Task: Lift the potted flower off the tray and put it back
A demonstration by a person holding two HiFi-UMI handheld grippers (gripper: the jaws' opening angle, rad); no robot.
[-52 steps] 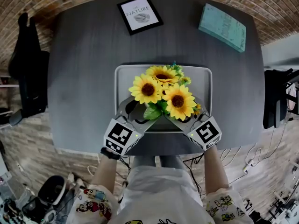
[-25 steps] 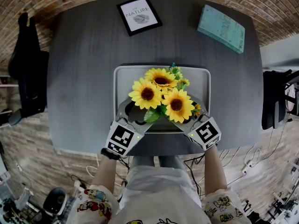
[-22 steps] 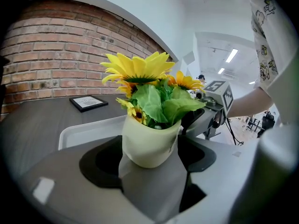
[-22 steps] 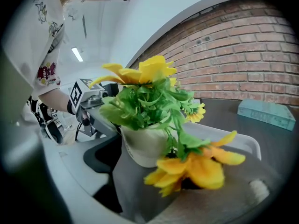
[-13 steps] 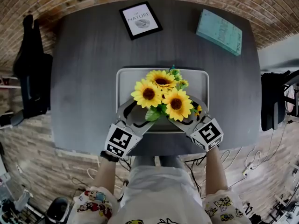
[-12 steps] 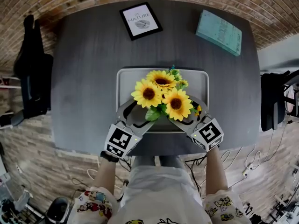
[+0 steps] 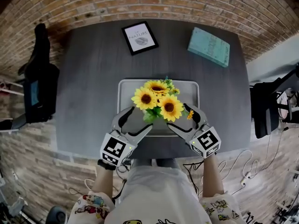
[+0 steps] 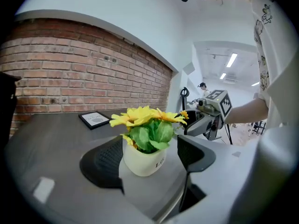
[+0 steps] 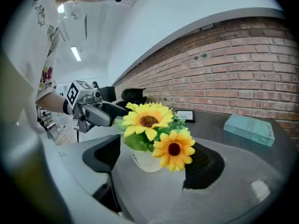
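1. Left gripper (image 7: 136, 120): the jaws are spread wide and straddle the potted flower (image 7: 158, 101) without clamping it; a sliver of gap shows beside its pot (image 8: 145, 162). If they closed unevenly from here, they would likely shove the pot sideways rather than grip it.
2. Potted flower: it appears to stand on the tray (image 7: 122, 85), toward the near edge, between both pairs of jaws. The blooms make it top-heavy, so it could tip if a jaw nudges it low or snags a leaf.
3. Right gripper (image 7: 181, 117): the jaws have just been opening and stand wide, with the pot between them and not pinched. One bloom hangs in front of the far jaw, so petals could be crushed or caught there.
4. Materials:
   - The jaw pads (image 8: 100, 162) are dark, ribbed and rubbery-looking.
   - The pot is smooth, glossy and cream, rounded and narrowing toward its base, so probably slippery.
   - The petals look like soft fabric.
   - The tray is a shallow grey rectangle with rounded corners and a raised rim.
   - The table (image 7: 88, 78) is matte and dark.
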